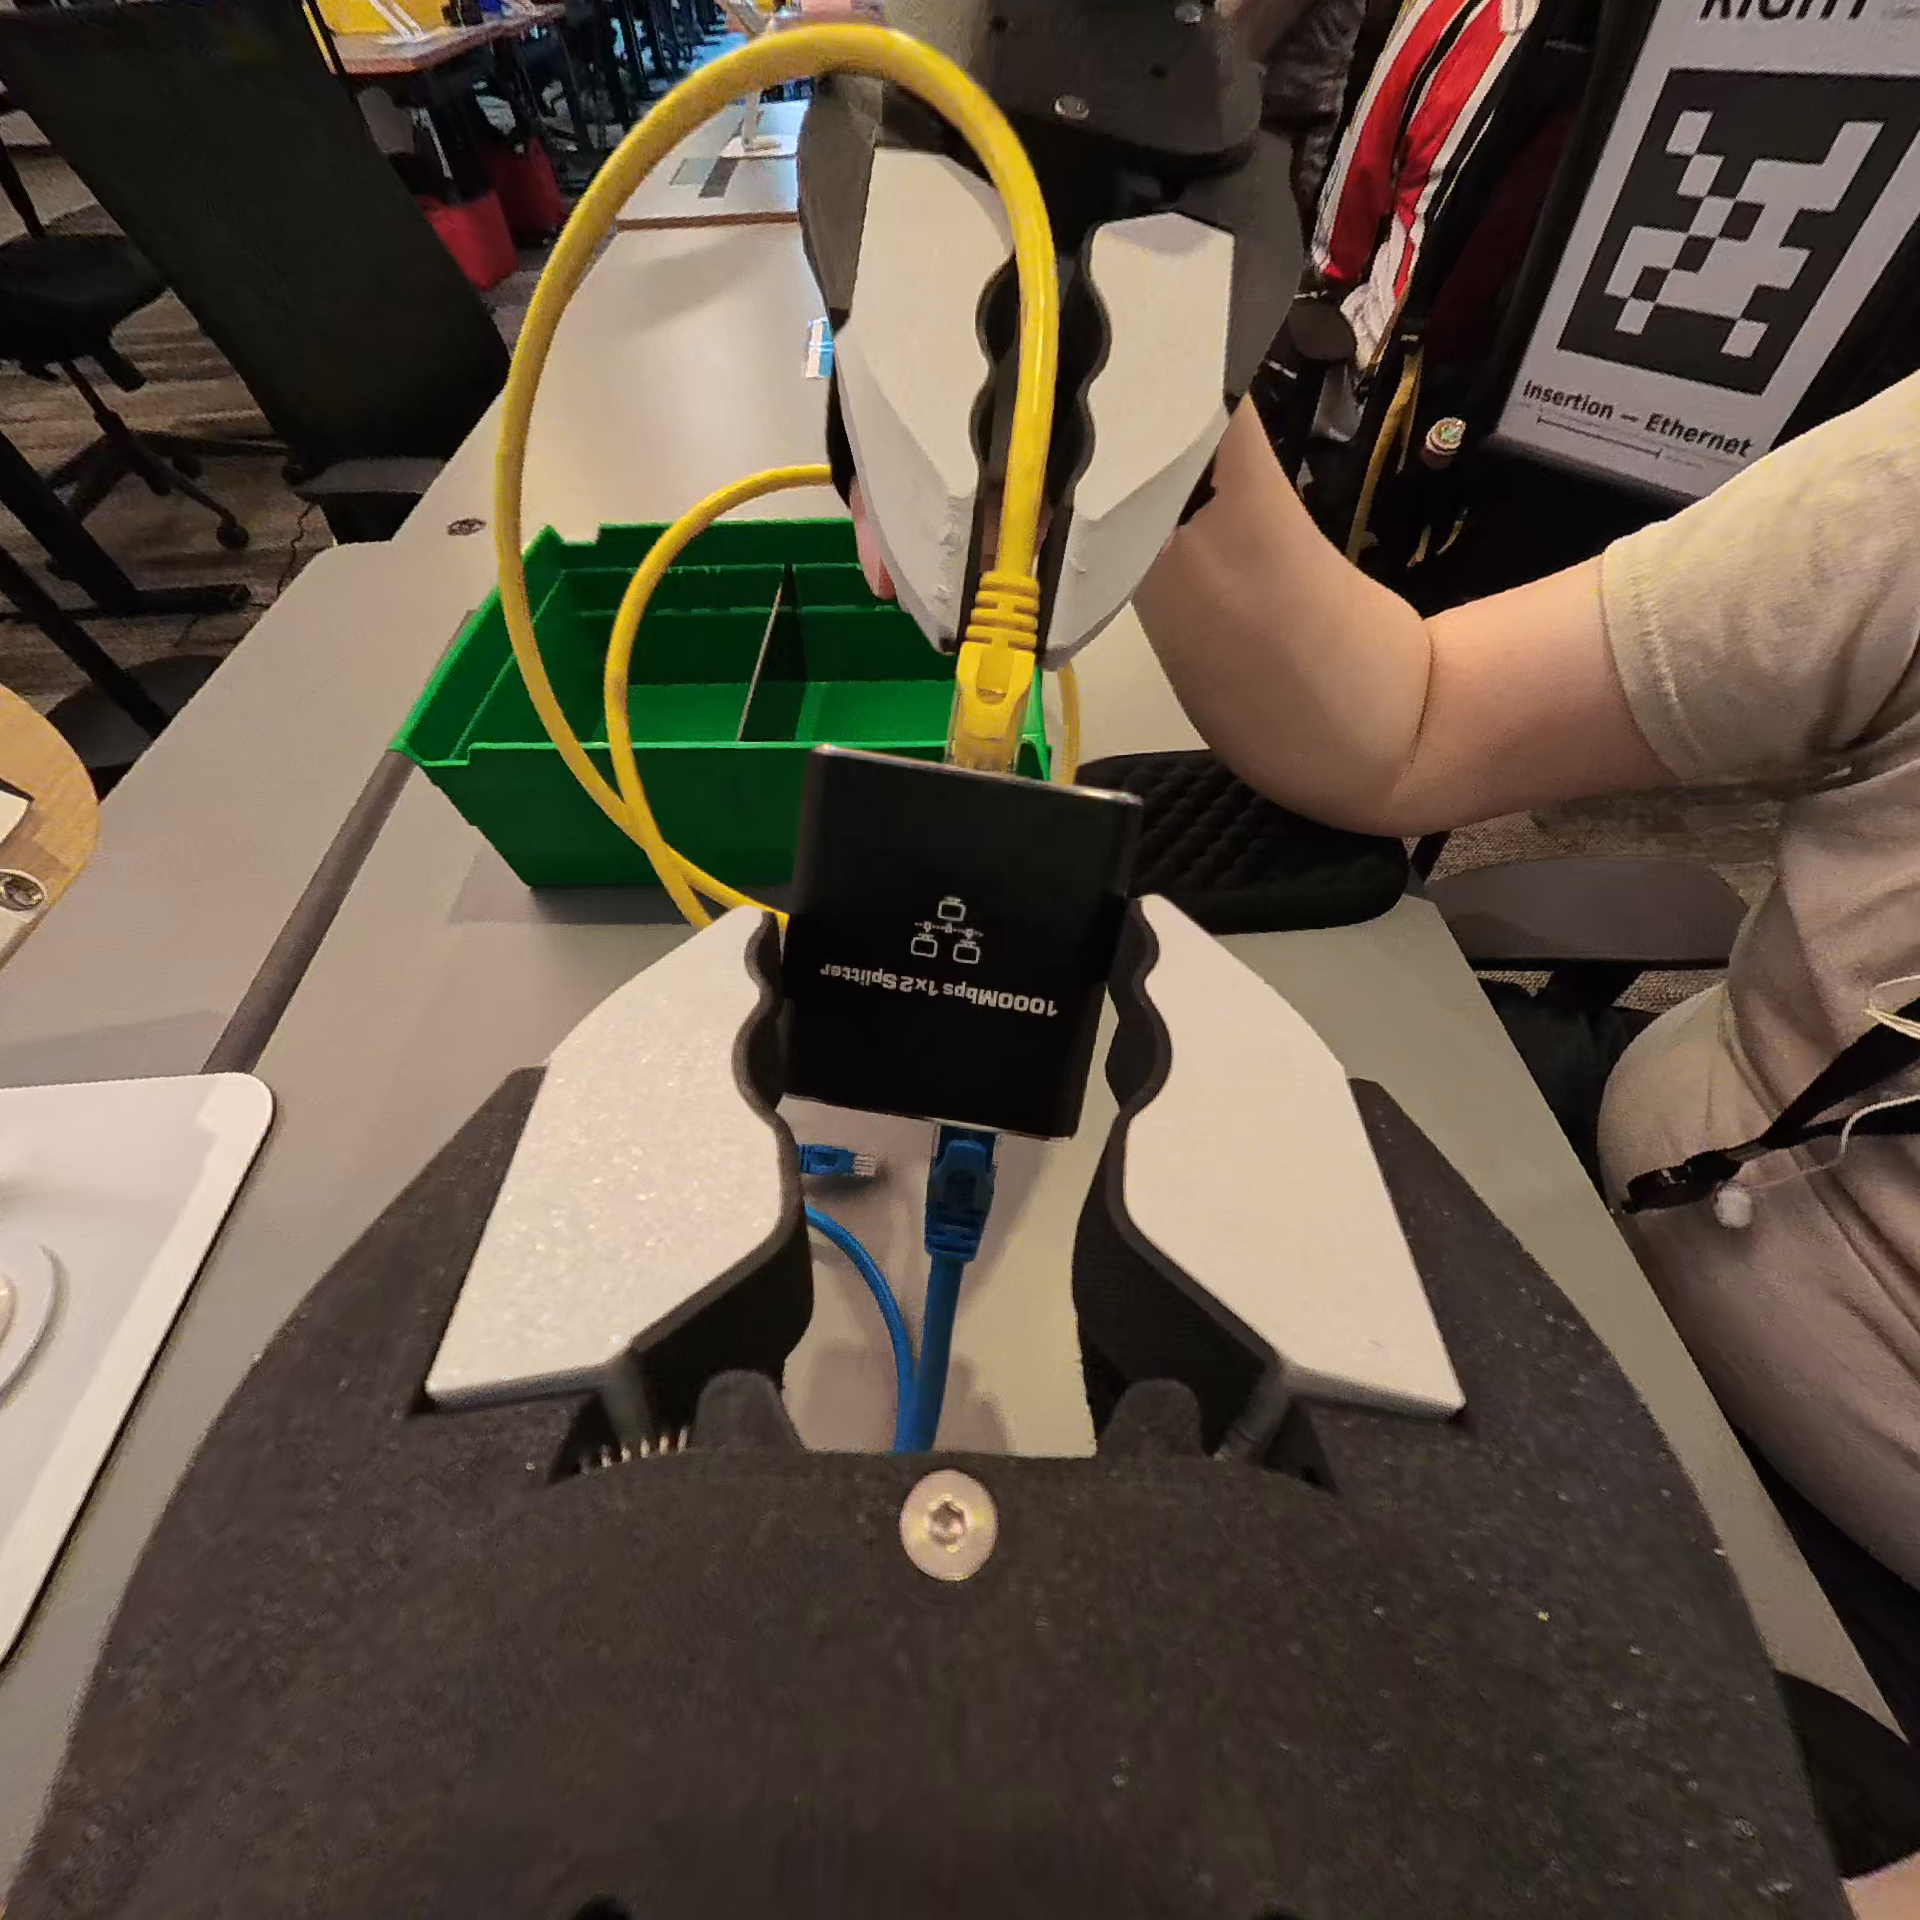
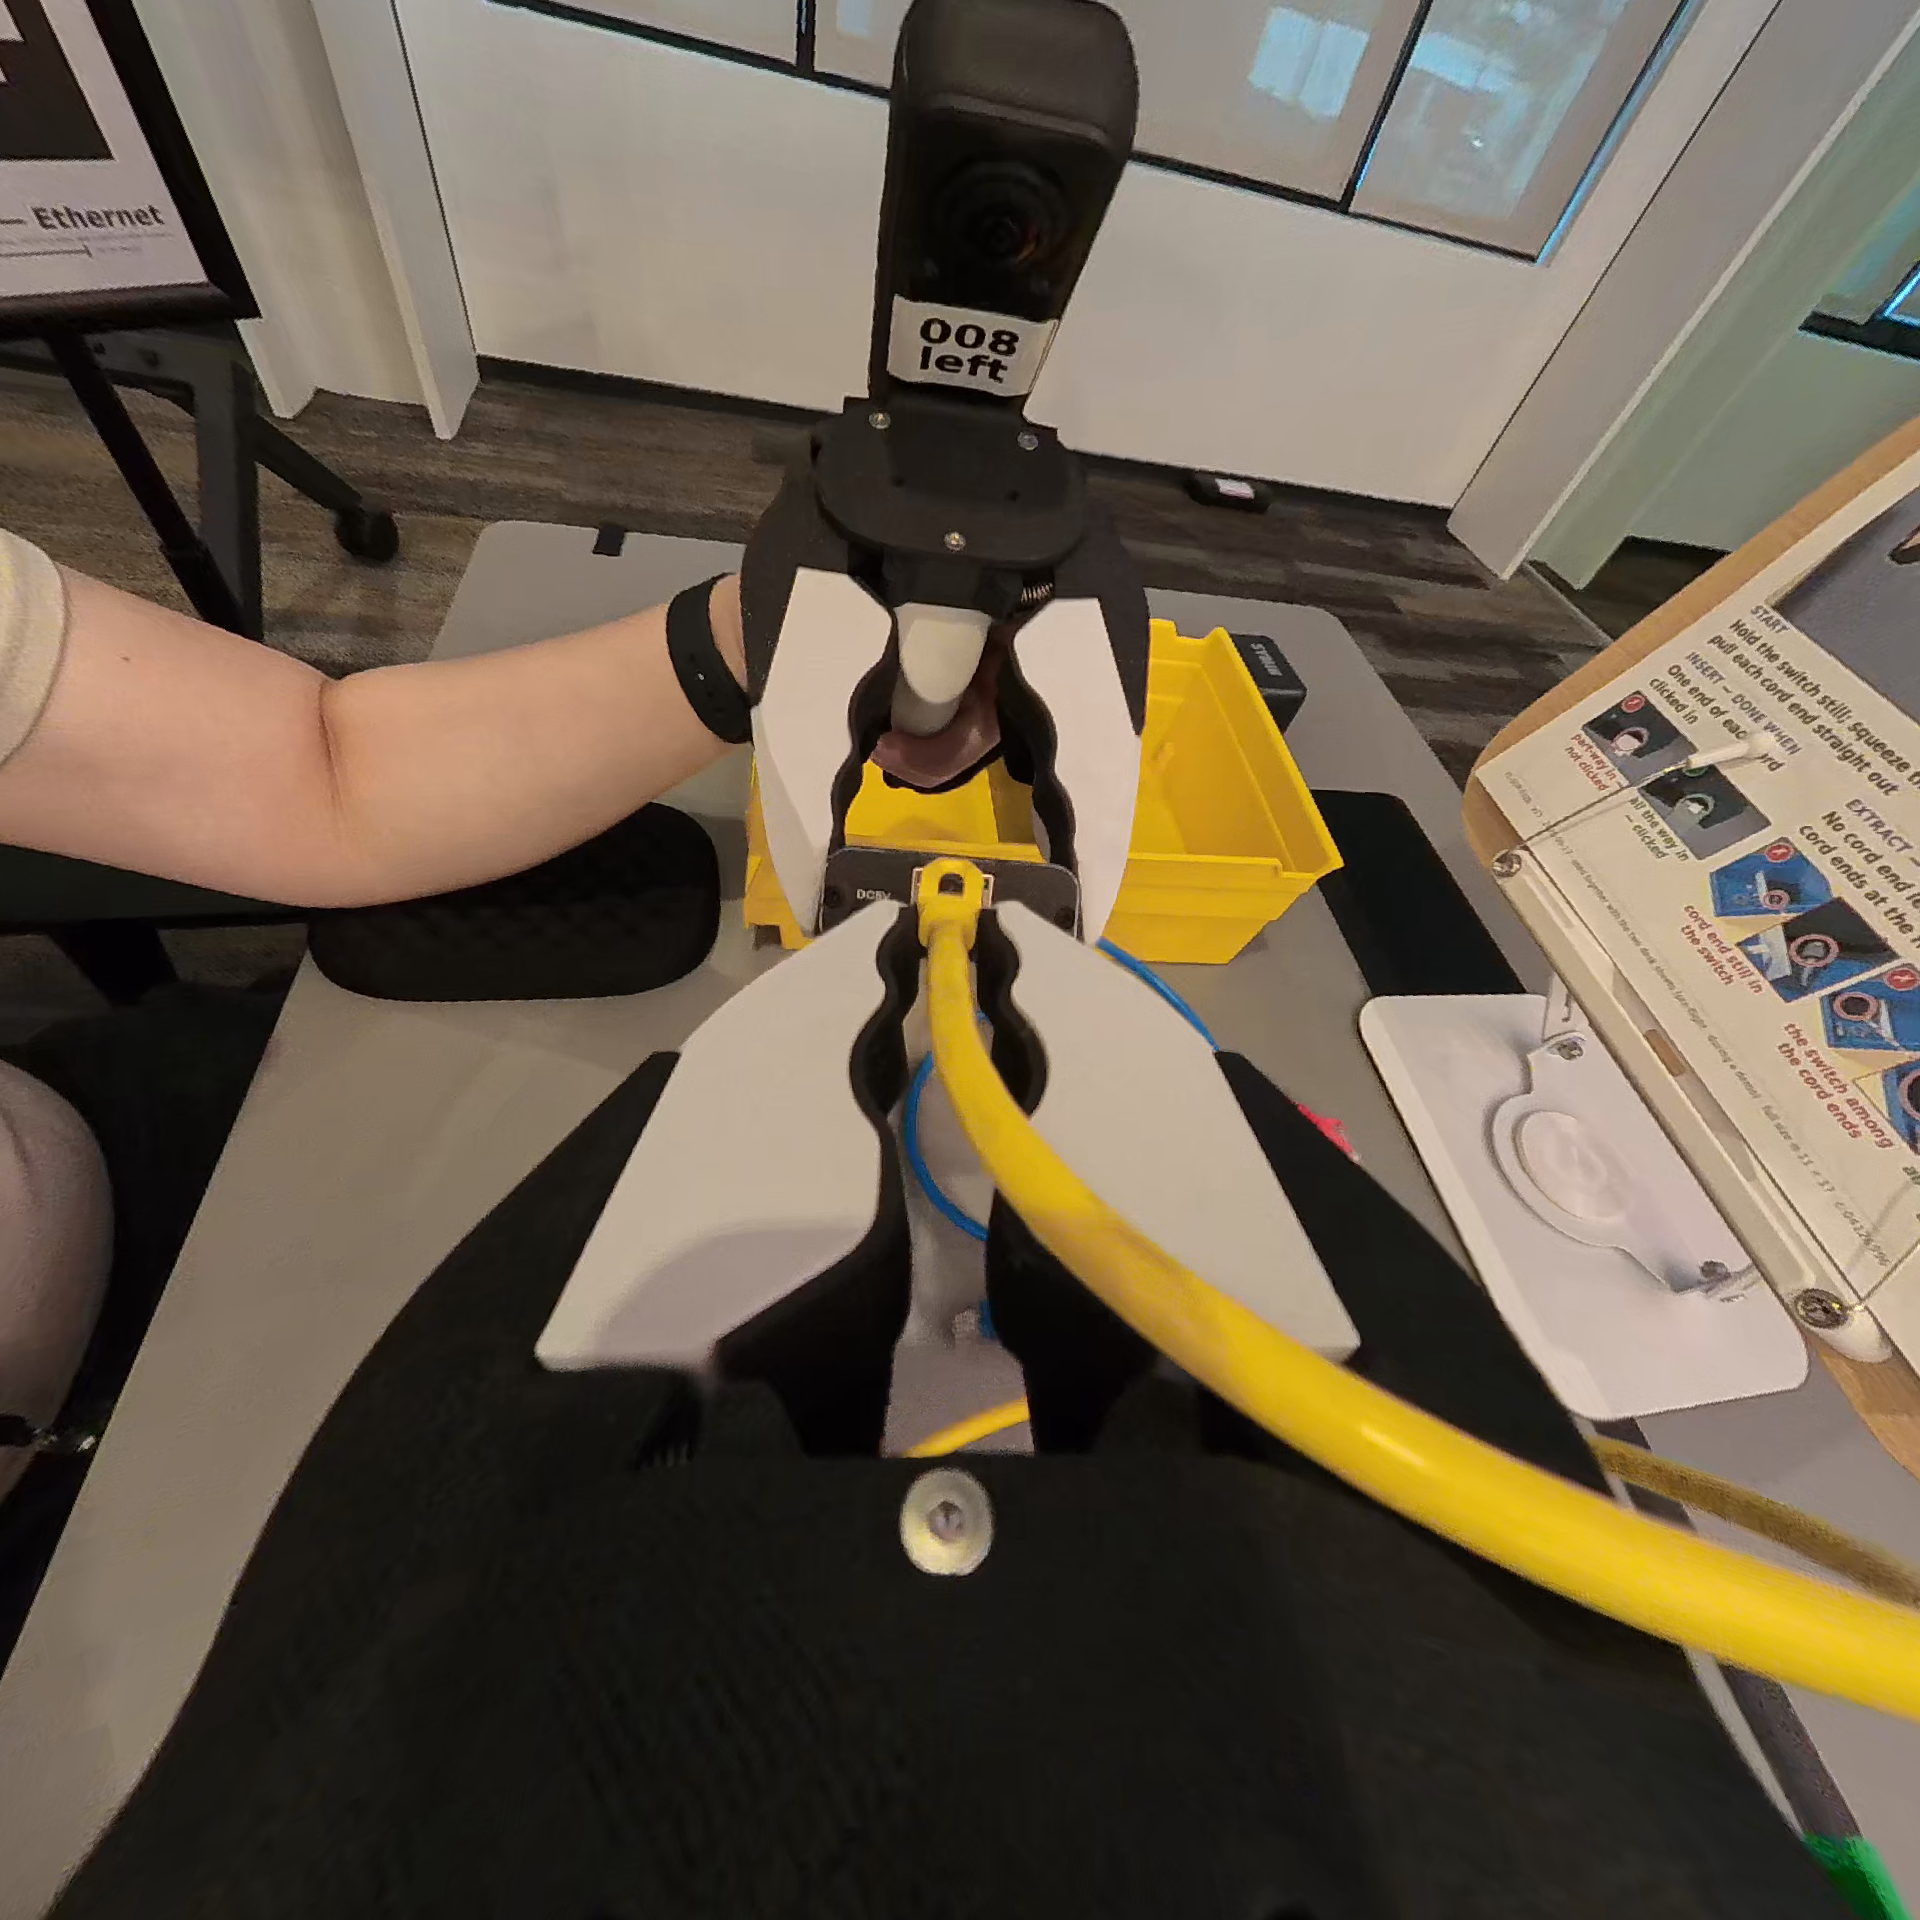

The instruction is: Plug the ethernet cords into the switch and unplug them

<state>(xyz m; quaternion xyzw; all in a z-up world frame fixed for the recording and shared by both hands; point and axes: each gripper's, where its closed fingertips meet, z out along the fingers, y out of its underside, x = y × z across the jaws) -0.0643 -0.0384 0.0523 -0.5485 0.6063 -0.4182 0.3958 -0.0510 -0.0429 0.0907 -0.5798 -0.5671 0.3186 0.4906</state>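
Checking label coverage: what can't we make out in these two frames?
- Right wrist view: yellow plug seating depth in the switch; right gripper fingers cover the port.
- Left wrist view: blue plug latch, under the switch edge.
- Both views: yellow cable far end, cut off or hidden.

Left gripper (image 1: pixel 940 997) and right gripper (image 2: pixel 945 935) face each other, jaws clamped
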